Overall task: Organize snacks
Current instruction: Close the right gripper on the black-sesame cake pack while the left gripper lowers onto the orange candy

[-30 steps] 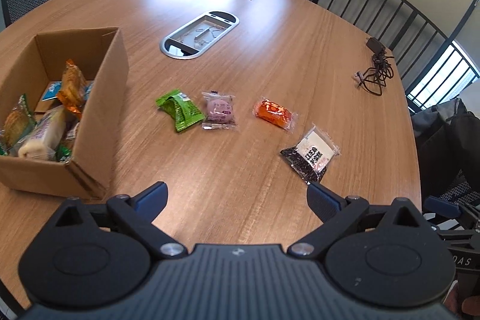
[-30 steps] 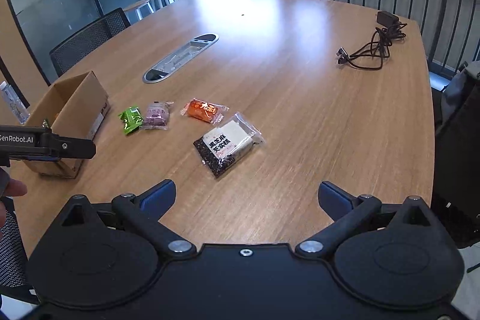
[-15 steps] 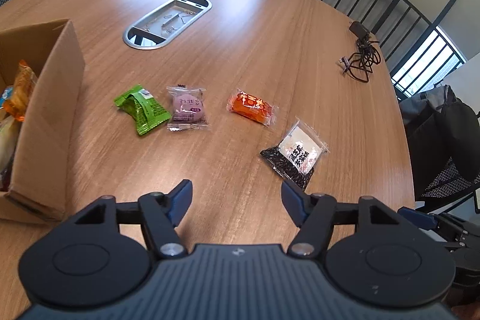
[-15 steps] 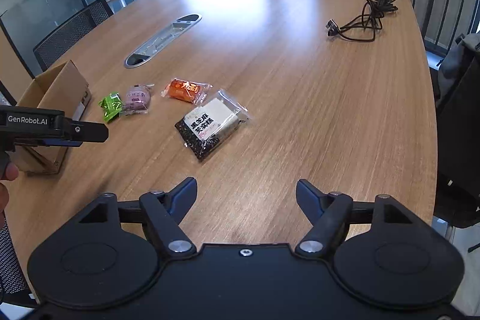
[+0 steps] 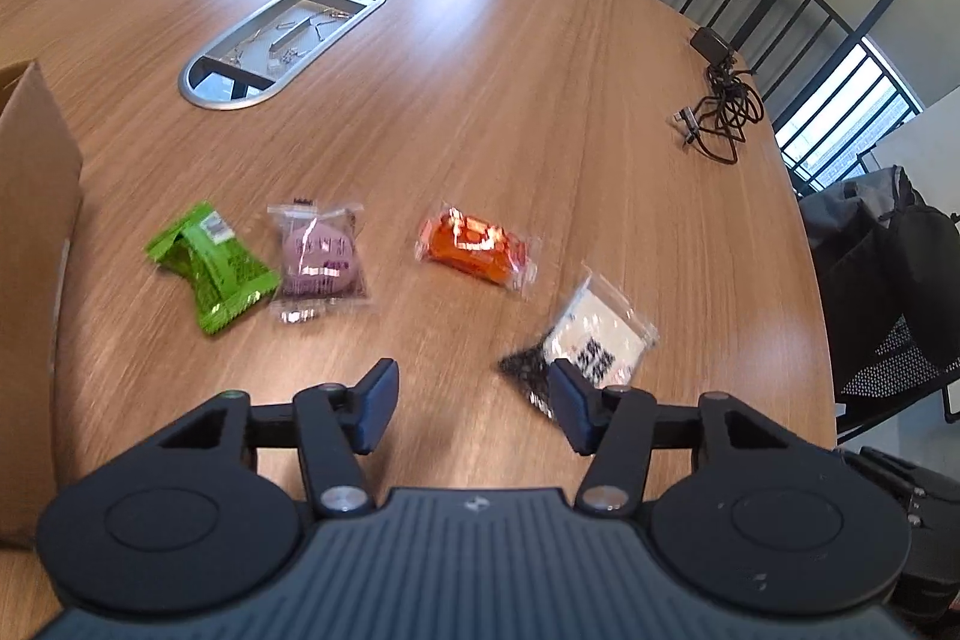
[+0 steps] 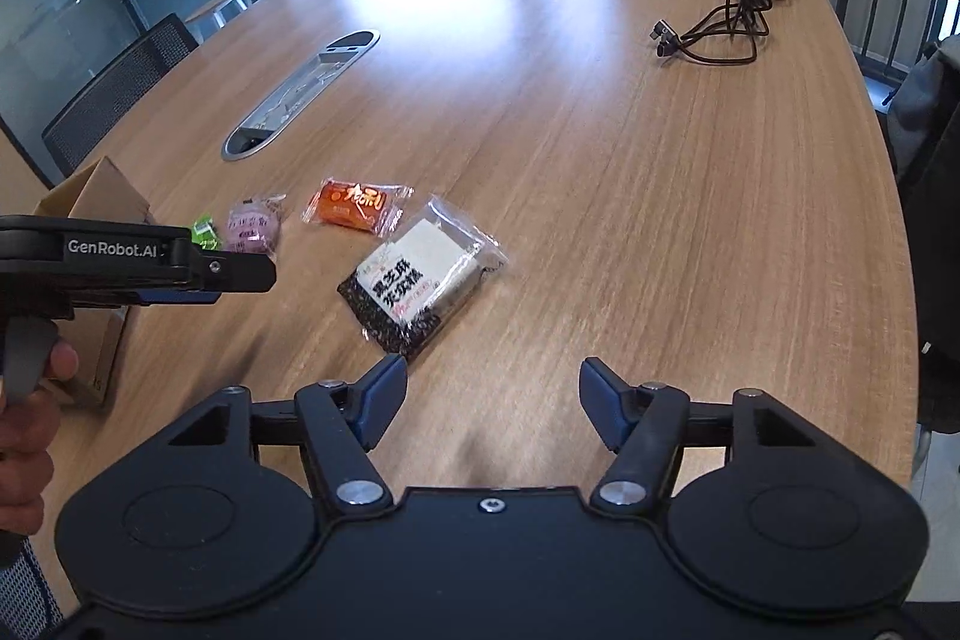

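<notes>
Left wrist view: the left claw point(image 5: 471, 409) hangs above the desk point(image 5: 540, 112), its jaws about half open after just closing in, with only bare wood between them. Its right fingertip point(image 5: 573, 403) overlaps the near dark corner of the sesame pack point(image 5: 591, 340); whether it touches the pack cannot be told. Taking the sesame pack as the landmark: the orange snack point(image 5: 474, 250) lies just beyond it to the left, apart from it. Further left is the purple snack point(image 5: 321, 259), and touching that one's left edge, the green snack point(image 5: 210, 268). Left of them all, at the frame's edge, stands the box point(image 5: 30, 280). Far beyond the pack, toward the middle of the desk, sits the oval cable port point(image 5: 282, 40); beyond the pack to the right, near the desk's far edge, a coiled black cable point(image 5: 717, 118). All four snacks lie flat on the desk, outside the box.

Right wrist view: the right claw point(image 6: 492, 403) is likewise half open, jaws just having closed in, holding nothing. The sesame pack point(image 6: 420, 280) lies just ahead and slightly left of its left fingertip point(image 6: 381, 400), not between the fingers. A hand point(image 6: 27, 400) at the left holds the left claw's body level, well left of the pack
</notes>
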A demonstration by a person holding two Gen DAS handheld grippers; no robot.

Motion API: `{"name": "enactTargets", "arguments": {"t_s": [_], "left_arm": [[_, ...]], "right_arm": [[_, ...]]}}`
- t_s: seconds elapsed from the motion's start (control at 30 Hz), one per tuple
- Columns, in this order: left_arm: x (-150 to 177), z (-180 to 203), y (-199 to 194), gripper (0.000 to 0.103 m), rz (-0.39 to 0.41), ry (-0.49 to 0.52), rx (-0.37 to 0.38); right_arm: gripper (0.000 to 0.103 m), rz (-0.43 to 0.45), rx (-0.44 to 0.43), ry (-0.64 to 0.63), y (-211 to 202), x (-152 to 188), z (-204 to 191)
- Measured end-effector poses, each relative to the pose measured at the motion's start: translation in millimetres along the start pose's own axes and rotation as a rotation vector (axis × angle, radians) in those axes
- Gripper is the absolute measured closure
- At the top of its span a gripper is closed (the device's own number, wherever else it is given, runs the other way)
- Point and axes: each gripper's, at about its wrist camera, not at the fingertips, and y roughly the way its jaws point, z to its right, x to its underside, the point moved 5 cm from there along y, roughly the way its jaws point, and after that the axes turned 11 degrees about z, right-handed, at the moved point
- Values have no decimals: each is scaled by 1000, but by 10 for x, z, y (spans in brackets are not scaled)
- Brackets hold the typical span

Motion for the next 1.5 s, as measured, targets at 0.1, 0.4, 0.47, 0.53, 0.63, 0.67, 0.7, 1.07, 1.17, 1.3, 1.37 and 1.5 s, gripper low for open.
{"name": "enactTargets", "arguments": {"t_s": [0.1, 0.4, 0.47, 0.53, 0.63, 0.67, 0.7, 1.07, 1.17, 1.3, 1.37, 1.5], "left_arm": [[-121, -25, 116, 48, 7, 3, -5], [-397, -142, 354, 48, 23, 3, -20], [-414, -176, 388, 48, 20, 0, -23], [-422, -204, 415, 48, 15, -3, -25], [-434, -237, 454, 48, 11, -3, -25], [-438, -245, 467, 48, 10, -2, -25], [-446, -254, 483, 48, 8, -1, -25], [-462, -156, 651, 48, -10, 17, 2], [-447, -75, 718, 47, -16, 40, -2], [-432, 13, 816, 44, -35, 48, -1], [-413, 59, 861, 42, -42, 69, -10], [-364, 140, 945, 40, -51, 112, -26]], "right_arm": [[40, 1, -3, 30, 109, -40, -61], [39, -9, -20, 111, 494, -160, -281], [39, -17, -14, 115, 597, -186, -324], [37, -25, 0, 125, 688, -201, -345], [25, -24, 37, 142, 782, -225, -346], [25, -23, 41, 154, 810, -235, -344], [25, -26, 45, 163, 848, -240, -345], [26, -56, 119, 97, 978, -241, -296], [28, -58, 135, 100, 934, -234, -188], [41, -56, 136, 110, 868, -220, -85], [45, -57, 137, 107, 837, -205, -55], [45, -58, 160, 103, 777, -175, 28]]}}
